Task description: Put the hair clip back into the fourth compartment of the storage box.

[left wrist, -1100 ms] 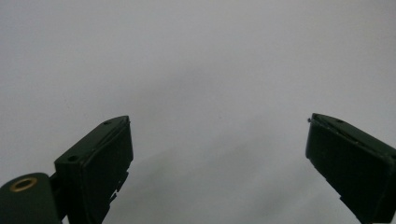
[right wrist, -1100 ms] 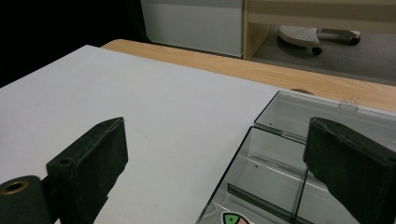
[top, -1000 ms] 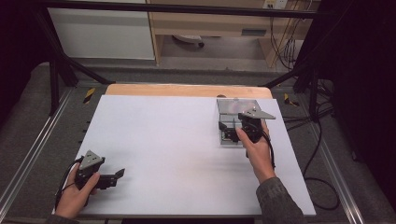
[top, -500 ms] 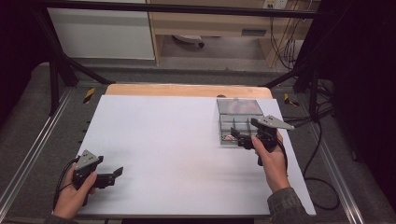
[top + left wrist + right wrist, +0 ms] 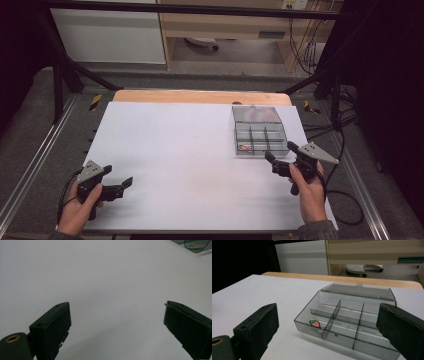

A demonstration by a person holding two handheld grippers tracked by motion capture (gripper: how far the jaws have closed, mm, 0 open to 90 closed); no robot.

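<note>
Resting at right of centre on the white worktop point(image 5: 190, 165): clear grey plastic compartment box point(image 5: 260, 137), lid open, small pink-and-green piece point(image 5: 315, 323) in one front compartment. Right gripper point(image 5: 281, 157) just below it, fingers released; left gripper point(image 5: 122, 185) lower left, fingers released.

In my left hand-held gripper view the top right edge cuts off the clear box point(image 5: 197, 245). The pink and green piece point(image 5: 316, 323) in its near left compartment is too small for me to identify; a divider hides part of it.
</note>
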